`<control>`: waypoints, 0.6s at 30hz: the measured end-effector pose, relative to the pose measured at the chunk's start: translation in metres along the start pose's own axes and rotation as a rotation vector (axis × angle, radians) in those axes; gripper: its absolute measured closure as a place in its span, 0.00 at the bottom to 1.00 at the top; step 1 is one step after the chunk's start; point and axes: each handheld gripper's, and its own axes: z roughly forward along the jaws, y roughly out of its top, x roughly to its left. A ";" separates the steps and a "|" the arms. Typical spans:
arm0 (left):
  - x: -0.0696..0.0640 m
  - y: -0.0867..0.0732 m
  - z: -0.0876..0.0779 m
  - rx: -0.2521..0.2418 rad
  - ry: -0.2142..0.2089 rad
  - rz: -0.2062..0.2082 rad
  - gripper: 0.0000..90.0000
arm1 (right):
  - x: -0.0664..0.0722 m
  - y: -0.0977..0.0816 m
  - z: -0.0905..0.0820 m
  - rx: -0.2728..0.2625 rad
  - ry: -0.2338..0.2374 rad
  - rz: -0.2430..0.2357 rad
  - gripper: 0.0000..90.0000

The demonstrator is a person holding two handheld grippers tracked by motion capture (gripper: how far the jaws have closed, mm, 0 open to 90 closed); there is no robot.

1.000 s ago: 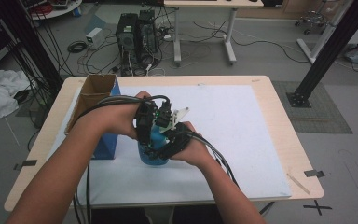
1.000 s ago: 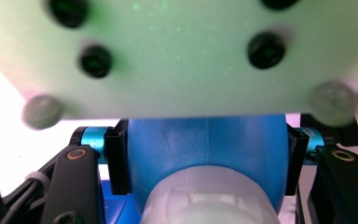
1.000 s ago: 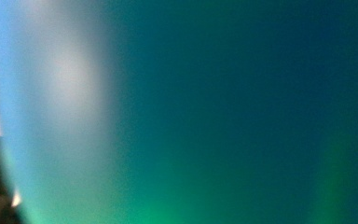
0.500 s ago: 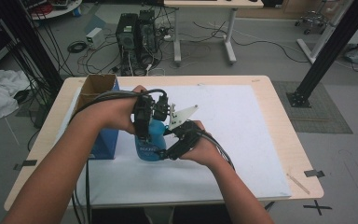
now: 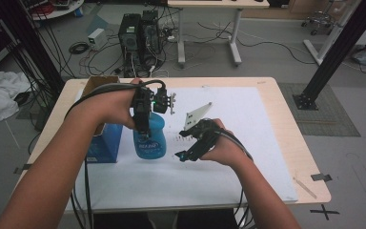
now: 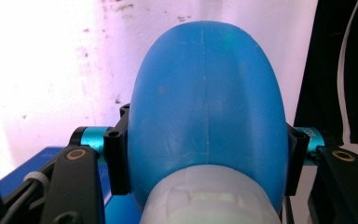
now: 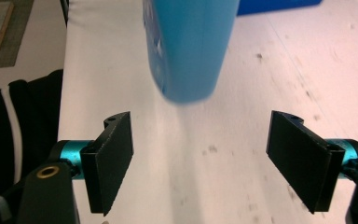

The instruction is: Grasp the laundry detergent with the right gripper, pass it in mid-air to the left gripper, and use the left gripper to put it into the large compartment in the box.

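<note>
Clamped on the shoulders of the blue bottle [image 6: 205,116], my left gripper [image 5: 145,121] has its two black pads pressed against either side of the plastic body, just above the pale neck collar at the near edge of that gripper's view, so the bottle hangs upright from my hand instead of resting on its base. In the high view the blue bottle [image 5: 150,138] sits over the left part of the white sheet [image 5: 248,143] covering the table, just right of the blue box [image 5: 100,143]. I judge the grip is kept high so the lower body stays free. My right gripper [image 5: 187,151] lies to the right of the bottle with nothing between its jaws; they have just been opening and now stand wide apart. From its own view the bottle's rounded bottom [image 7: 186,56] sits beyond the pads, clear of both, above the marked white sheet.
</note>
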 end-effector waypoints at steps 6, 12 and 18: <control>0.004 -0.004 -0.011 0.008 0.004 -0.052 0.42 | -0.004 -0.003 -0.022 0.069 -0.041 0.017 0.21; 0.007 -0.009 -0.024 -0.001 -0.011 -0.091 0.42 | -0.008 -0.006 -0.039 0.138 -0.068 0.038 0.15; 0.013 -0.016 -0.043 -0.004 -0.027 -0.169 0.42 | -0.014 -0.007 -0.050 0.208 -0.066 0.052 0.15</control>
